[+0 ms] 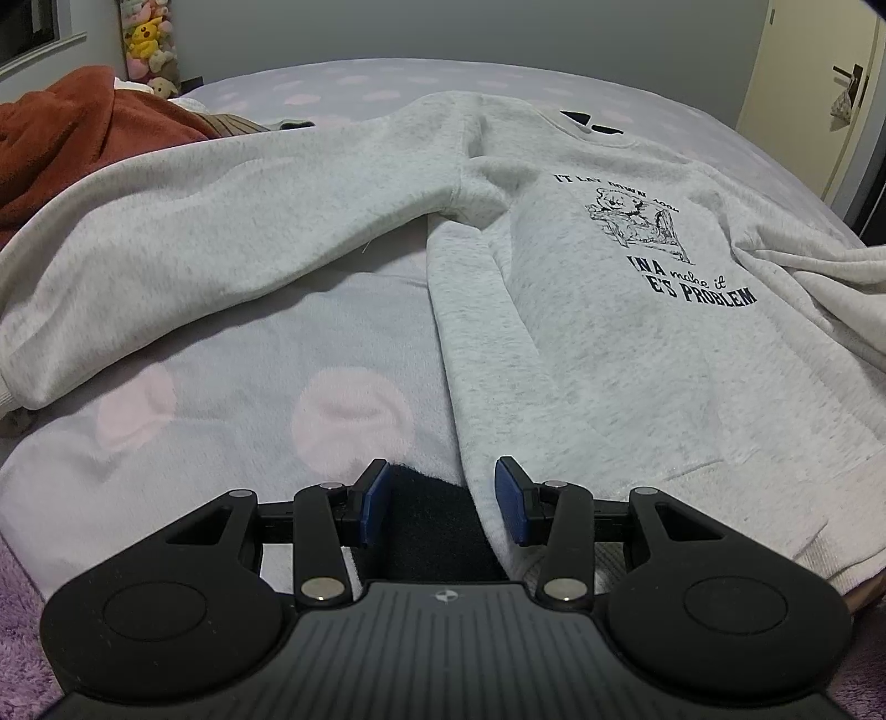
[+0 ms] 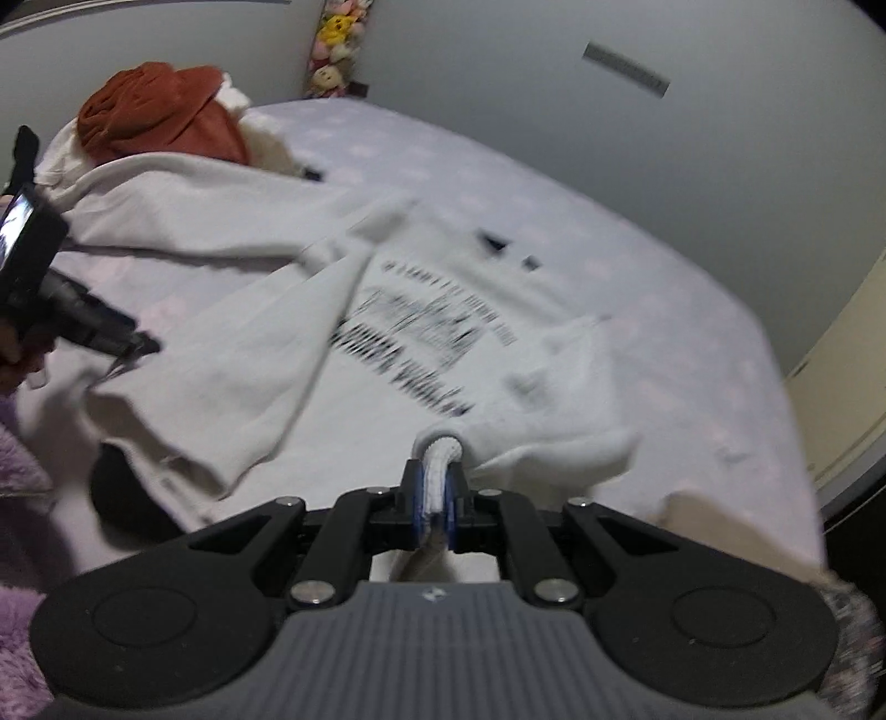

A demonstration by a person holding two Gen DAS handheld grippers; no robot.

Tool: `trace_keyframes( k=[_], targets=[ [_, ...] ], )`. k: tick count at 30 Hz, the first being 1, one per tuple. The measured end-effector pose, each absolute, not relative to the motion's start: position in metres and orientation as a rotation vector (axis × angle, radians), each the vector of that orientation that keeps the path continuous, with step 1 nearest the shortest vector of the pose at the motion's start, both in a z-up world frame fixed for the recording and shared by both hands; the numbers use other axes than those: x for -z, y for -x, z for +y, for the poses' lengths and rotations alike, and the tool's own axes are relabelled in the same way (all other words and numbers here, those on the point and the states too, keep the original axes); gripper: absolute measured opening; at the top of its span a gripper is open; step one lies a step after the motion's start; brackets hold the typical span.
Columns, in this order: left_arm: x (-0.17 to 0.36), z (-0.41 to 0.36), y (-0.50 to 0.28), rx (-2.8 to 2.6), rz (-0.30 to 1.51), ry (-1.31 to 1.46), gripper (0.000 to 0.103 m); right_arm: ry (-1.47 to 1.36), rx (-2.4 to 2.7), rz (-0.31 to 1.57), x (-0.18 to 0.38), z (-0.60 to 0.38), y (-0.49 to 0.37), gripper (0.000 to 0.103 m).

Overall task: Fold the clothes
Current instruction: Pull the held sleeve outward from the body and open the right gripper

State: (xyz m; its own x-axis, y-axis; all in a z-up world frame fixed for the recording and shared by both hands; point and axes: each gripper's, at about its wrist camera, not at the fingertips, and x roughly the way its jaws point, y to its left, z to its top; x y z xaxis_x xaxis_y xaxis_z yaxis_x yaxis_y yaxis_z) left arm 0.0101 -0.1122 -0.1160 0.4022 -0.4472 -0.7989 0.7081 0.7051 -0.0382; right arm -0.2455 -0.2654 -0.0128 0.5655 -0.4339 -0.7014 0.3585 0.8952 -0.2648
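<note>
We see a pale grey sweatshirt [image 1: 581, 310] lying chest-up on the bed [image 1: 232, 354], whose lilac cover is dotted with pink. Black lettering and a drawing [image 1: 642, 227] show on its front. One sleeve [image 1: 183, 243] stretches away to the left across the cover.

Our left claw [image 1: 443, 498] stands with its blue pads apart over the near hem corner; the cloth edge lies between them, but neither pad presses on it. A dark patch [image 1: 426, 509] shows under the gap, and what it is we cannot tell.

Our right claw [image 2: 434, 498] is clamped on a rolled bunch of the sweatshirt's cloth [image 2: 440, 454], its pads drawn tight against the fabric. That view is blurred.

Around the garment, a rust-brown piece of clothing [image 1: 72, 127] is heaped at the far left of the bed, just beside the sleeve. Plush toys [image 1: 147, 44] stand by the wall behind it. A cream door [image 1: 825, 83] stands at the right, well apart from the sweatshirt.
</note>
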Motion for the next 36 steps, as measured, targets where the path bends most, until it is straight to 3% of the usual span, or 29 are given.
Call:
trace_keyframes(
  k=[9,11,13,17,24,26,27,28,36],
  targets=[
    [0.116,-0.111,-0.012,0.75,0.897,-0.32,0.04,-0.034,0.406,0.988,0.076,-0.256,0.237,0.01],
    [0.116,-0.111,-0.012,0.75,0.896,-0.32,0.04,-0.063,0.402,0.97,0.072,-0.258,0.242,0.014],
    [0.116,-0.111,-0.012,0.751,0.896,-0.32,0.04,-0.096,0.38,0.935,0.061,-0.257,0.248,0.032],
    [0.117,-0.111,-0.013,0.752,0.899,-0.316,0.04,-0.137,0.414,0.827,0.03,-0.256,0.259,0.035],
    [0.117,-0.111,-0.013,0.753,0.901,-0.31,0.04,-0.247,0.595,0.816,0.029,-0.28,0.27,0.03],
    [0.117,-0.11,-0.013,0.753,0.902,-0.306,0.04,-0.275,0.576,0.83,0.037,-0.282,0.267,0.022],
    [0.117,-0.11,-0.013,0.753,0.903,-0.305,0.04,-0.268,0.577,0.839,0.04,-0.28,0.265,0.009],
    [0.117,-0.11,-0.013,0.753,0.903,-0.305,0.04,-0.257,0.582,0.845,0.042,-0.279,0.264,0.007],
    [0.116,-0.11,-0.013,0.75,0.907,-0.304,0.04,-0.217,0.661,0.789,-0.013,-0.32,0.281,0.006]
  ],
)
